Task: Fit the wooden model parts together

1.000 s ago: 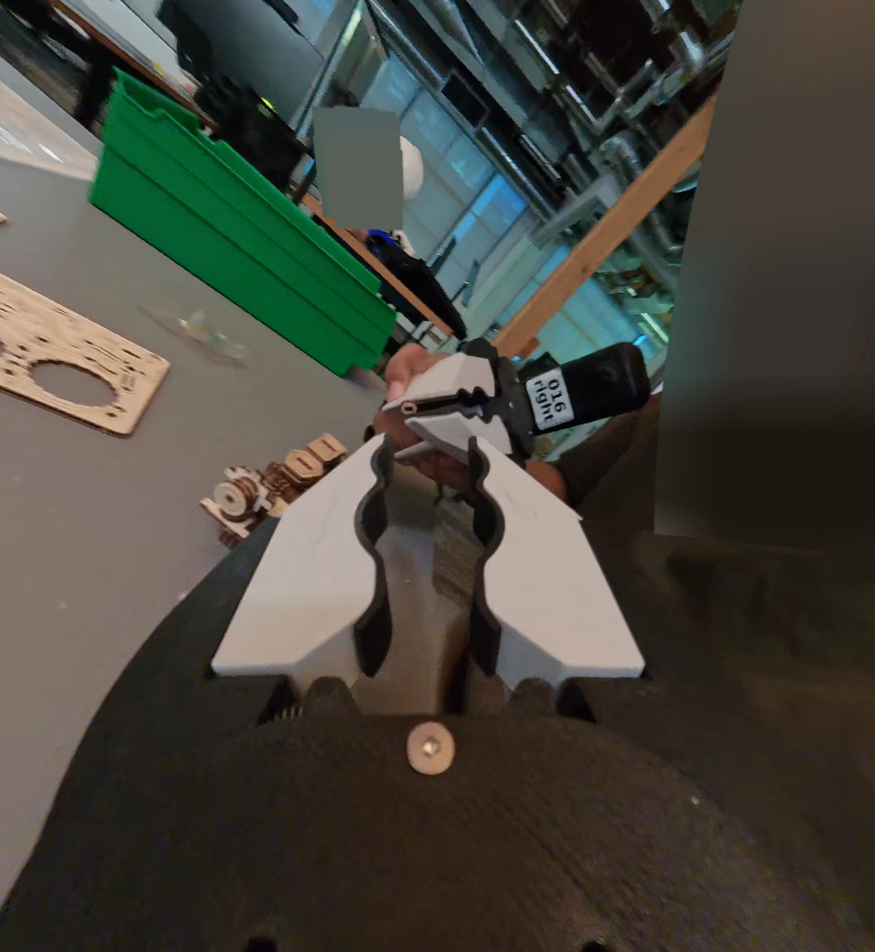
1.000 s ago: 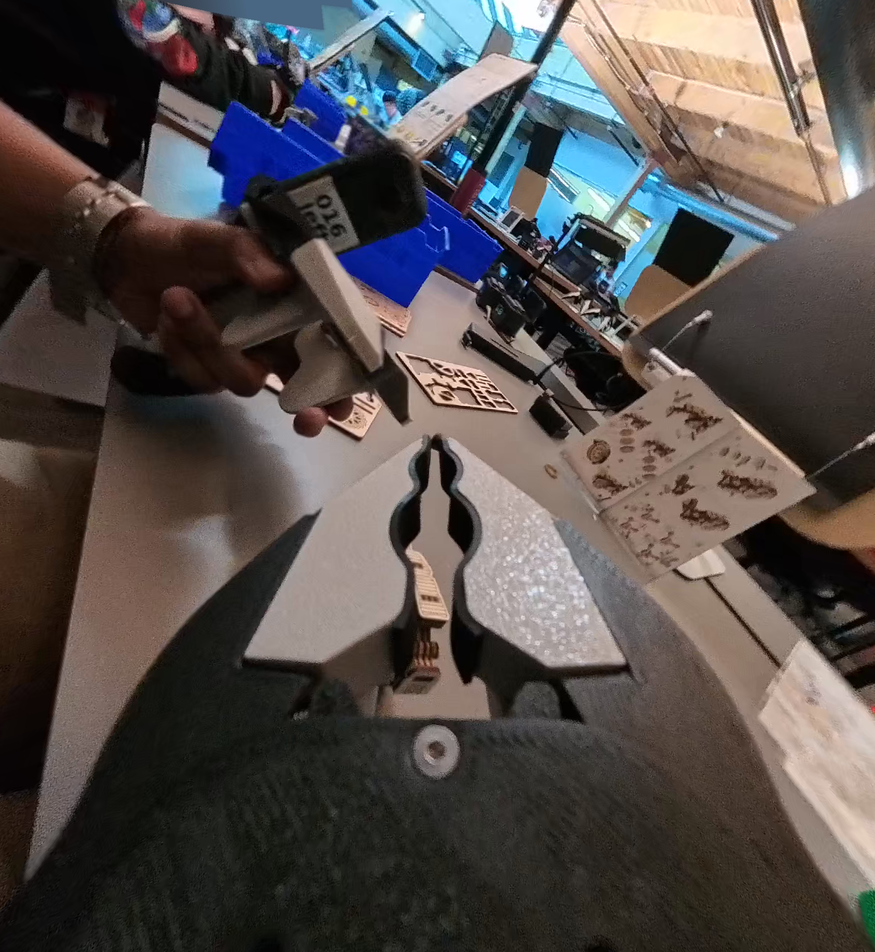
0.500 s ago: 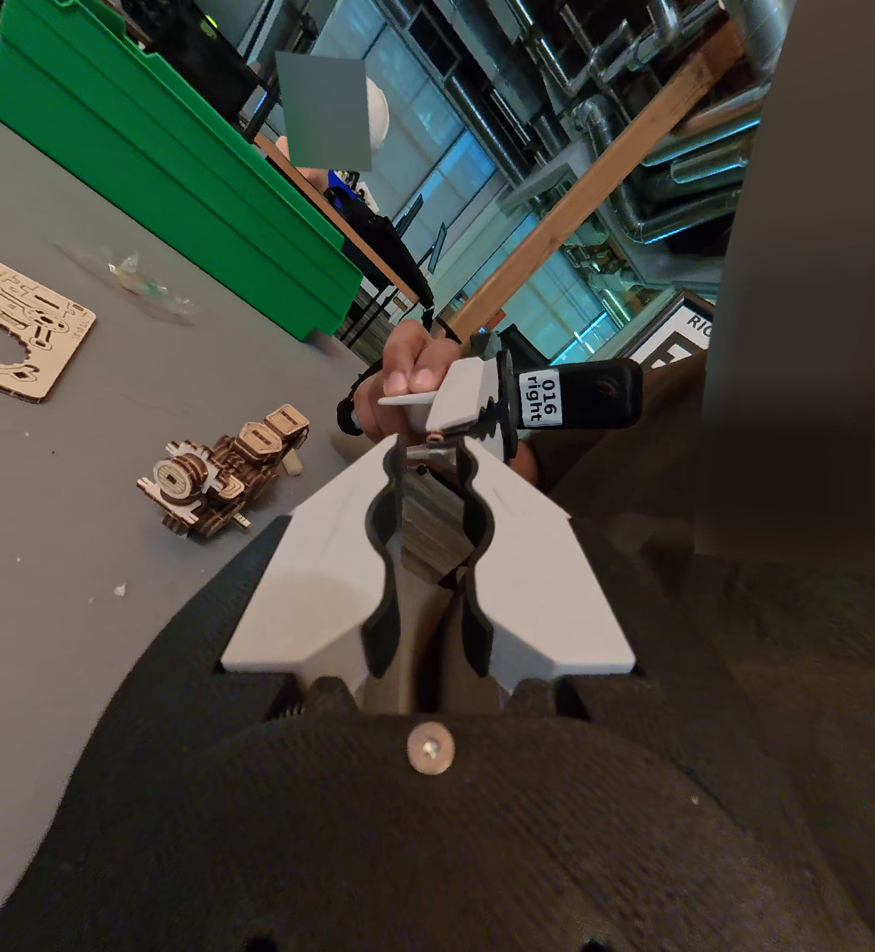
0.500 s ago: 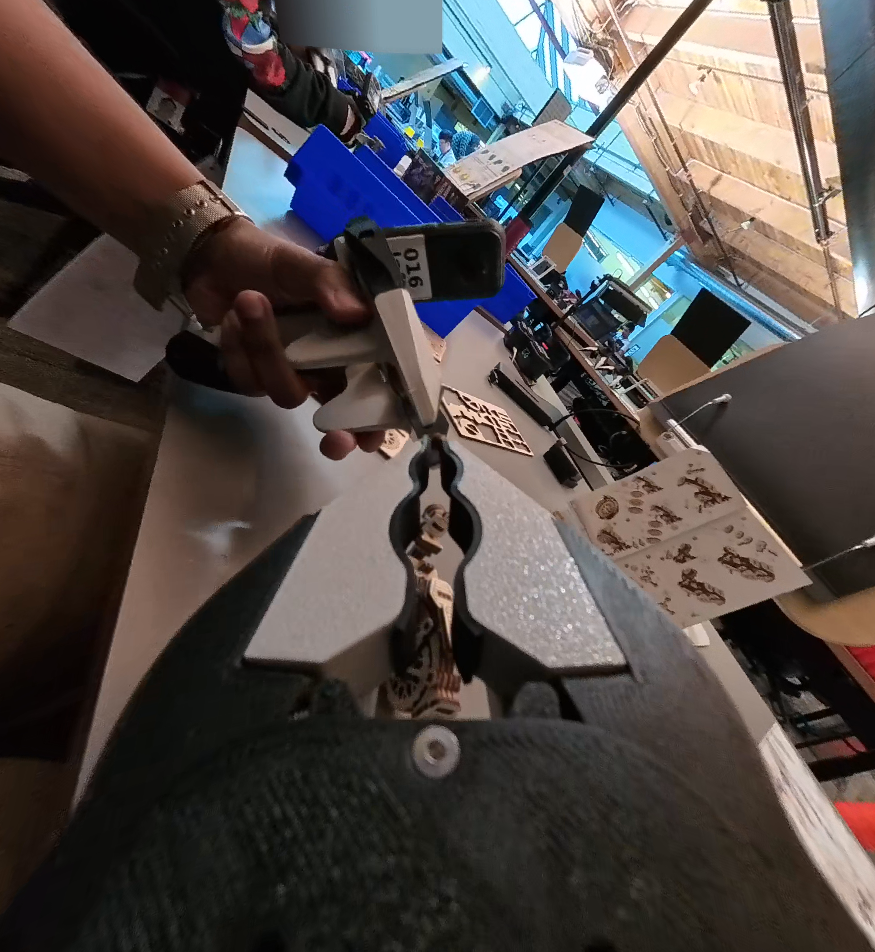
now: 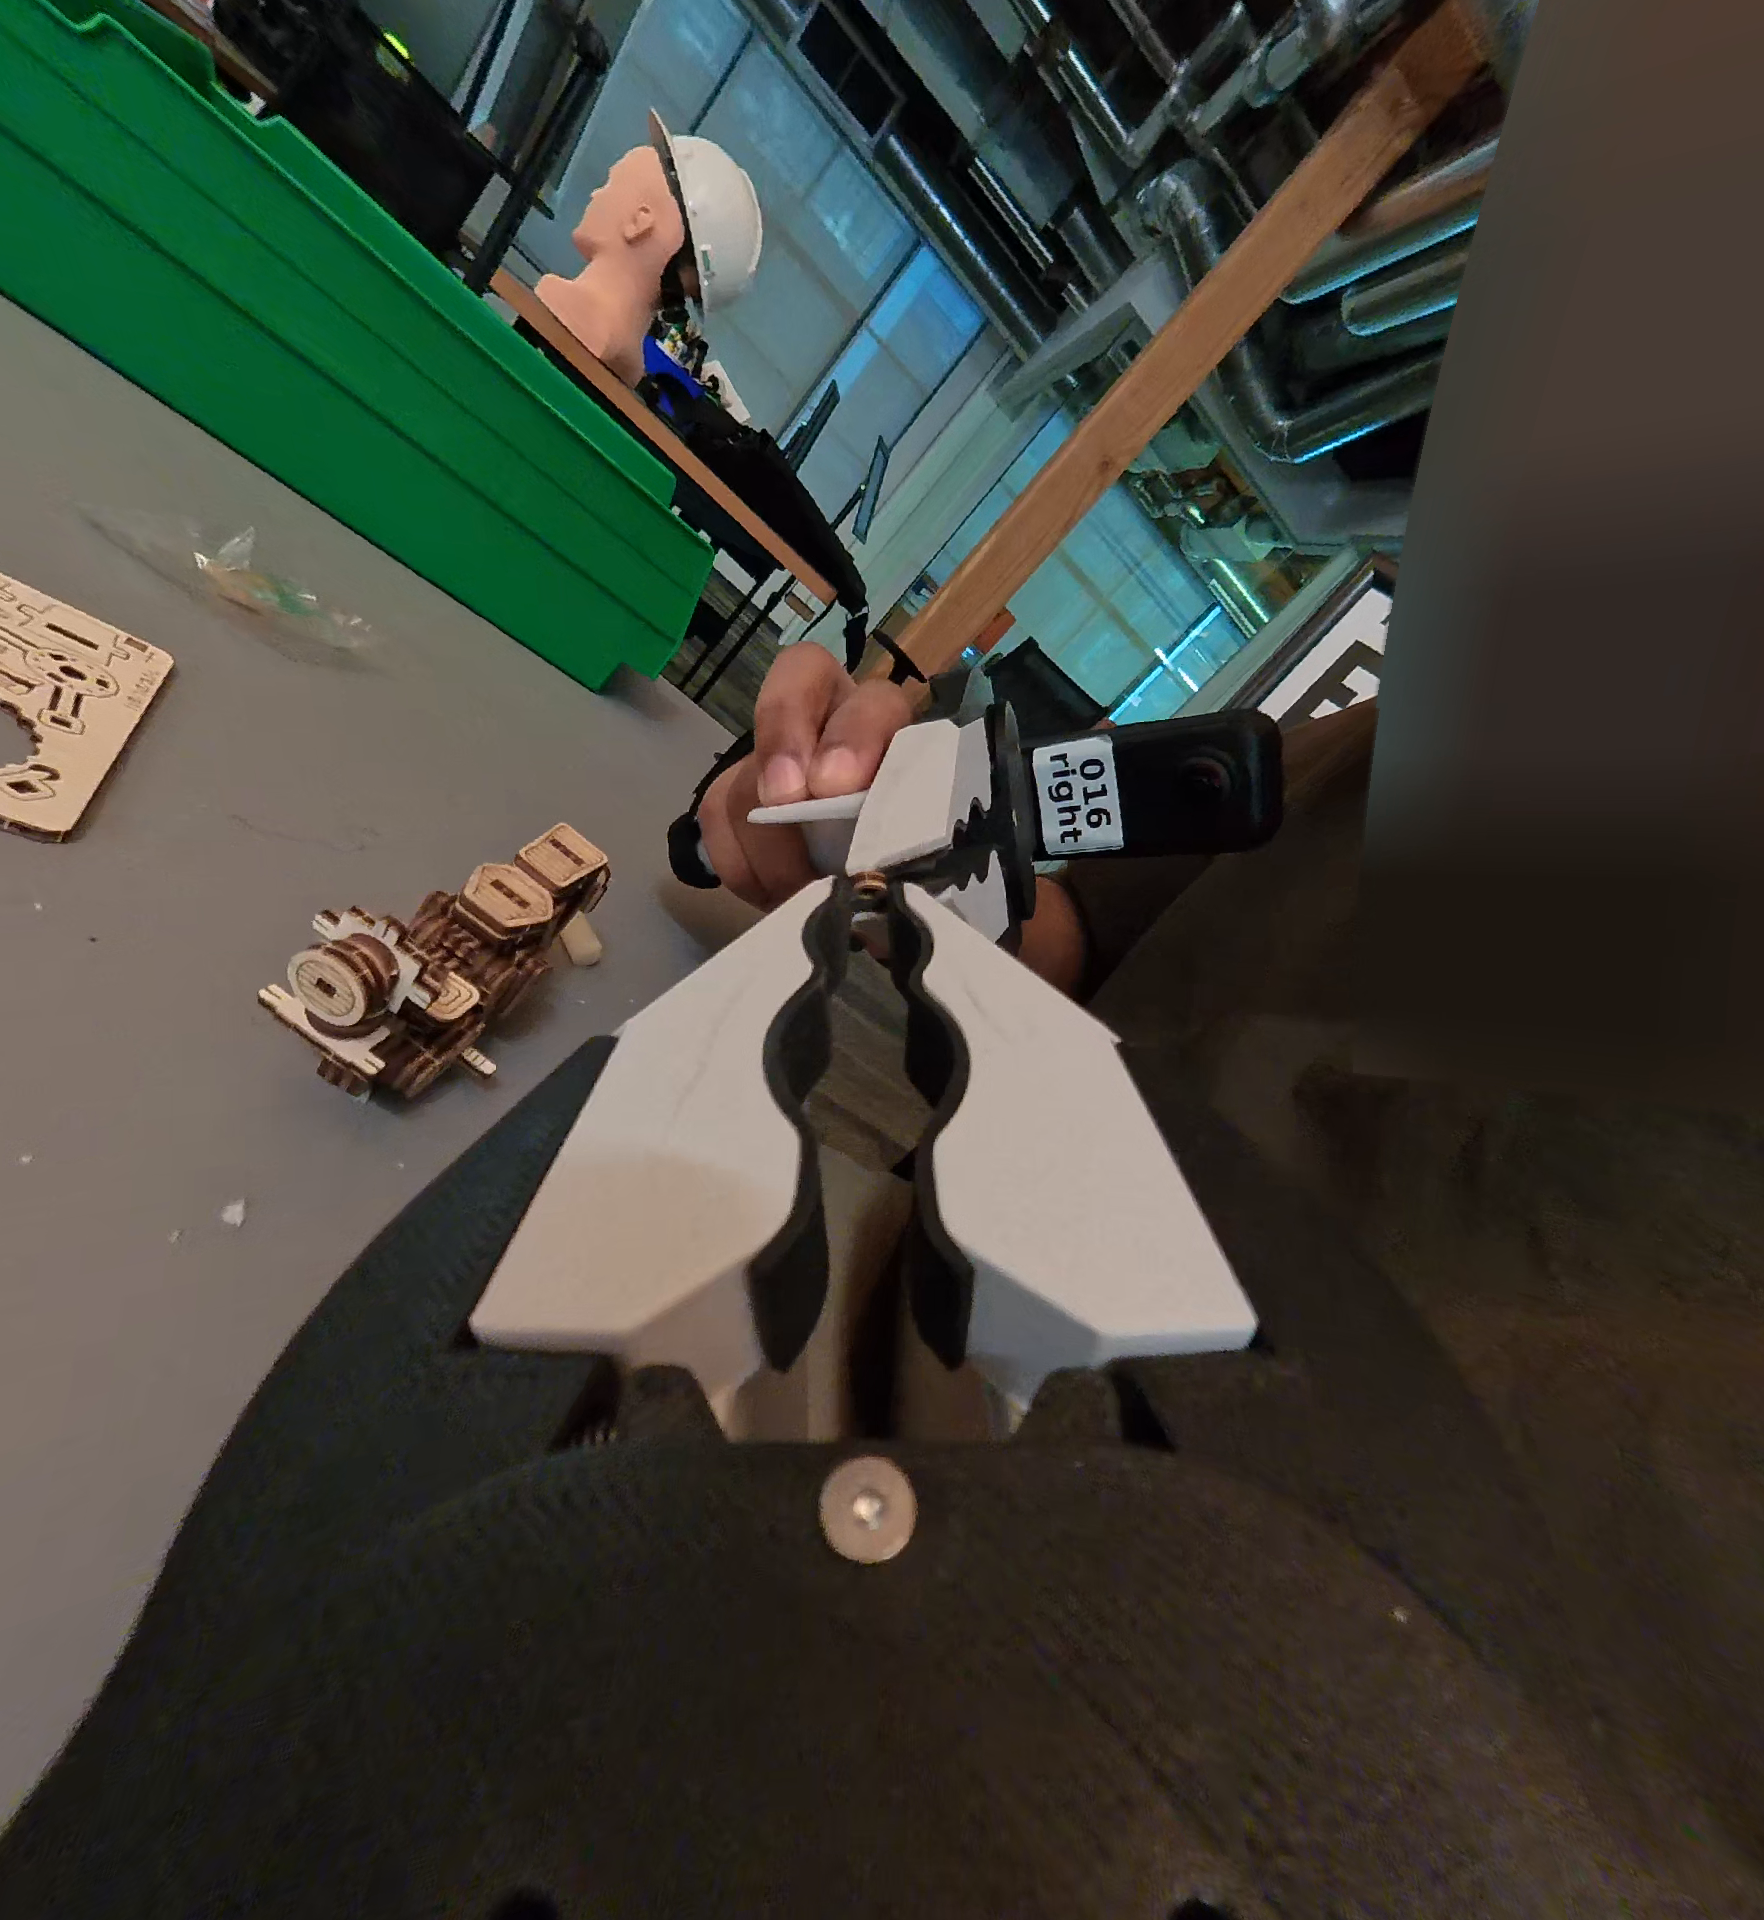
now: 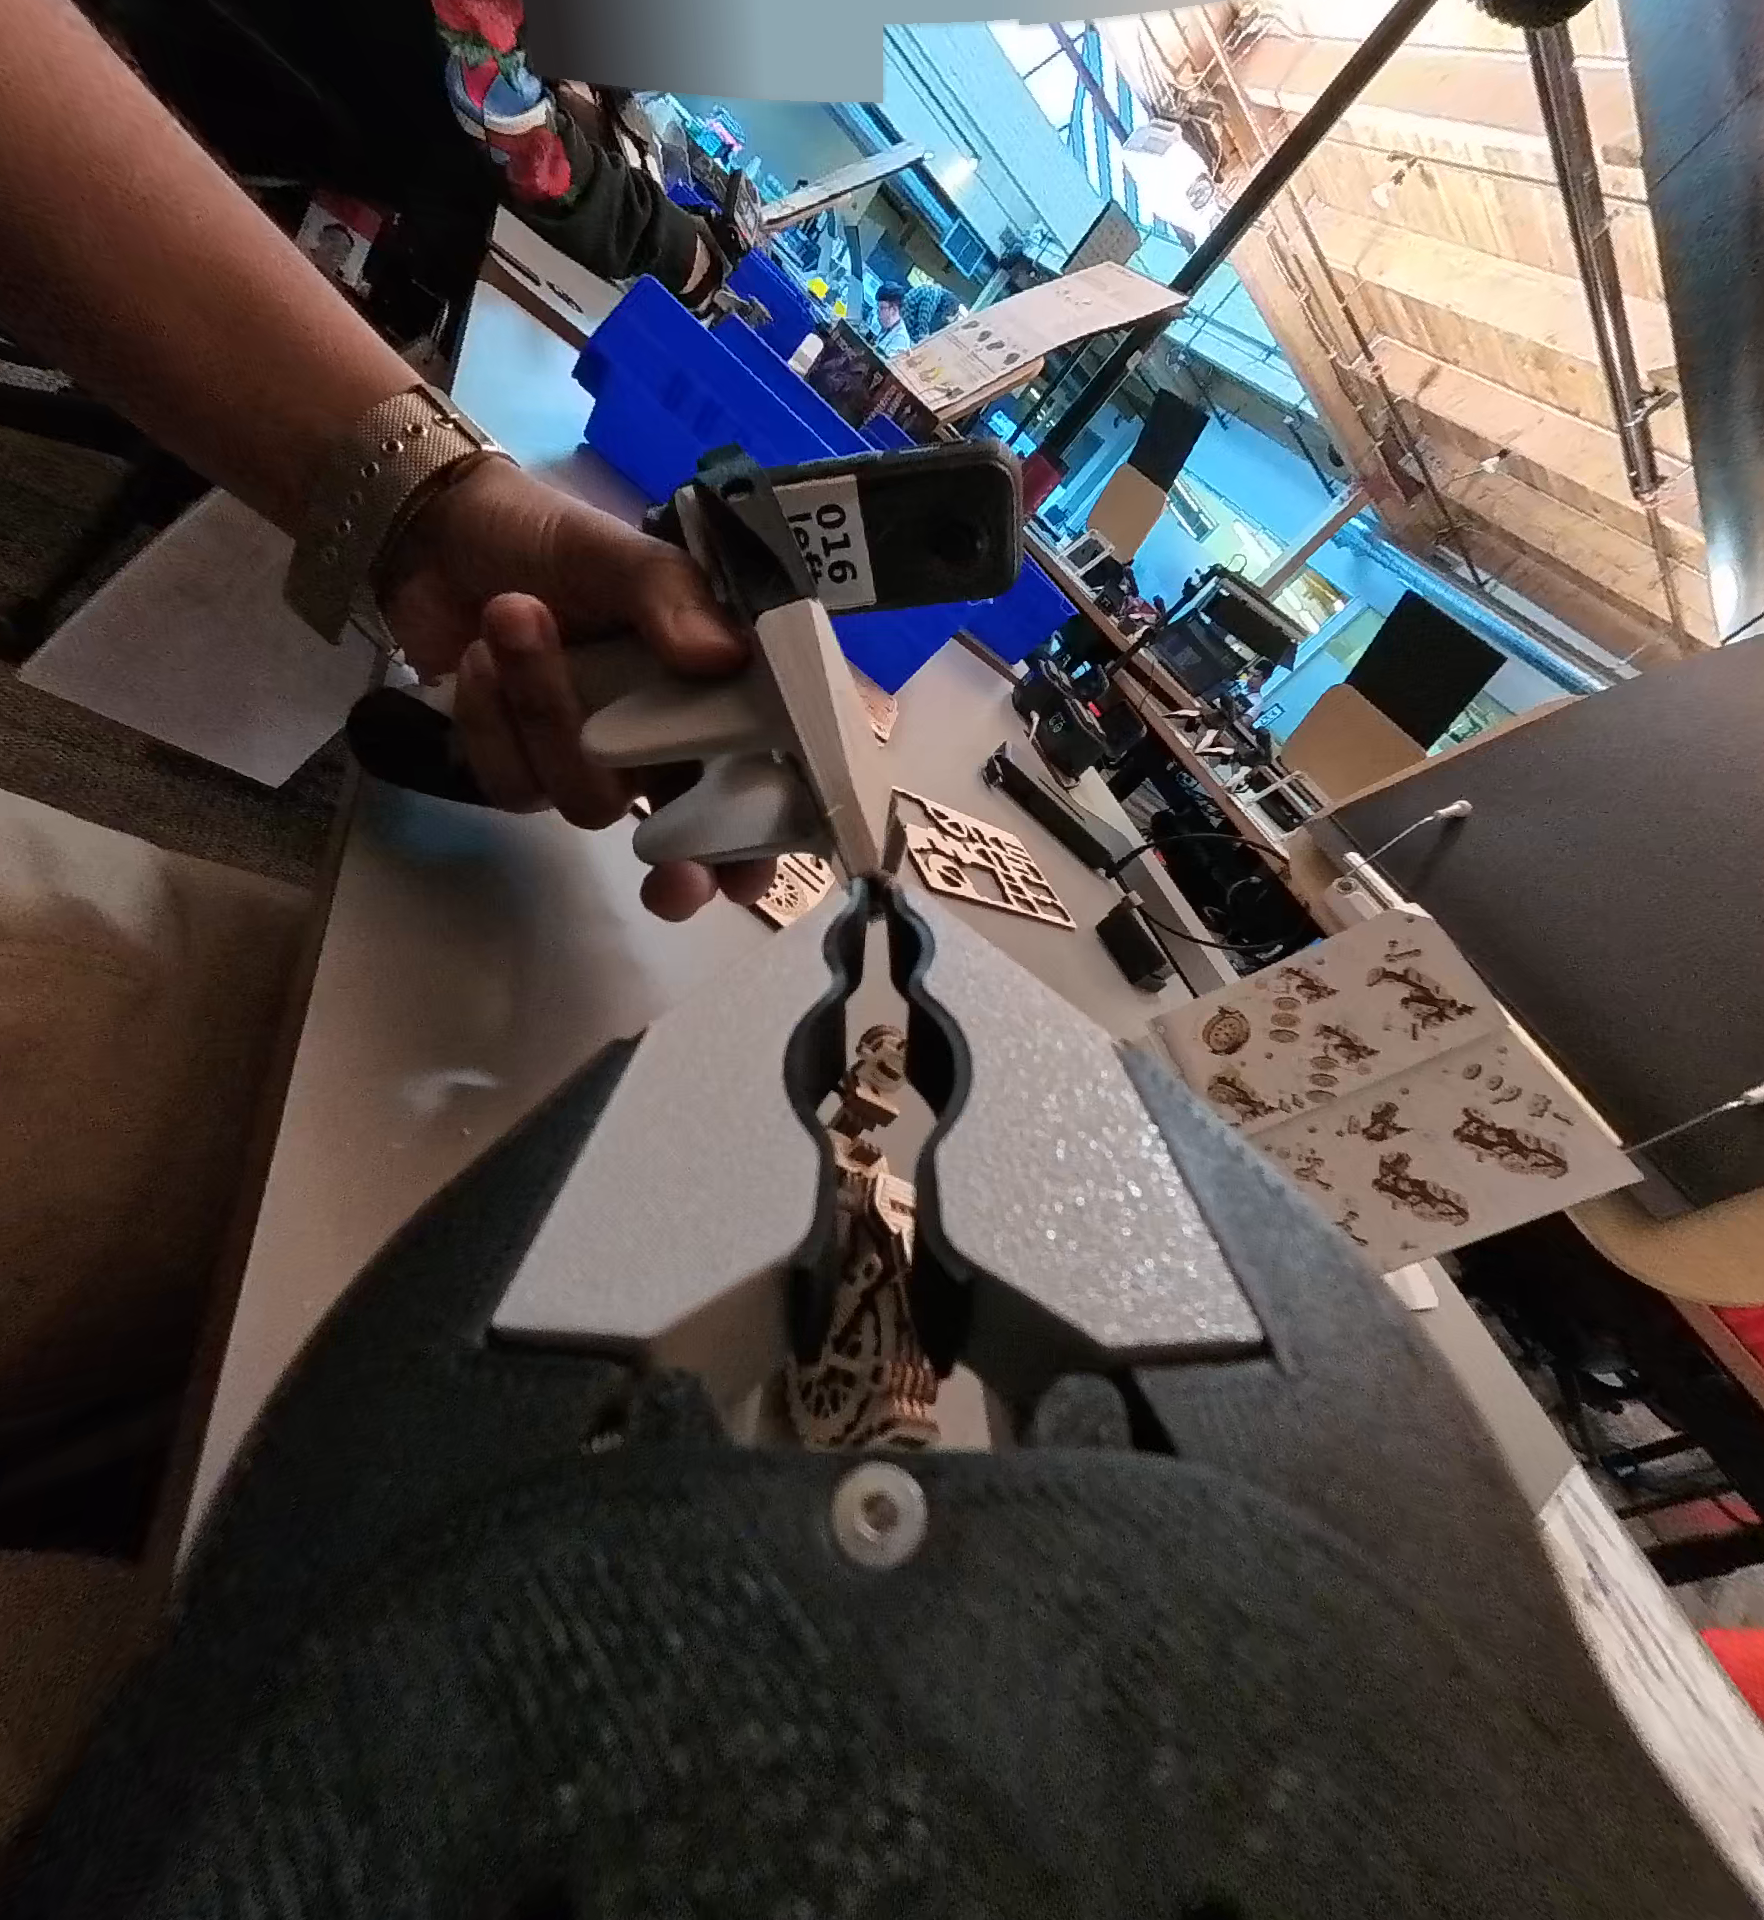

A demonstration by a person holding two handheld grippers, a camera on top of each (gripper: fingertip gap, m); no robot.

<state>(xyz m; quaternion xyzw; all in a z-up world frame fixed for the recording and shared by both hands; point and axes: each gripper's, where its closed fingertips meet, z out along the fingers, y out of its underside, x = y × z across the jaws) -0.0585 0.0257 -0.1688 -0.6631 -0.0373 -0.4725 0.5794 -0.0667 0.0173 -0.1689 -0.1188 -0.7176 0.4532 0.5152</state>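
On the smooth grey table [image 5: 182, 1039] lies a layered, laser-cut wooden model [image 5: 431, 977].

White sticker [image 5: 1076, 797] with printed writing on black camera of right gripper [image 5: 862, 883]; matching sticker [image 6: 836, 558] on left gripper's camera; partial black-and-white sign [image 5: 1351, 665] behind.
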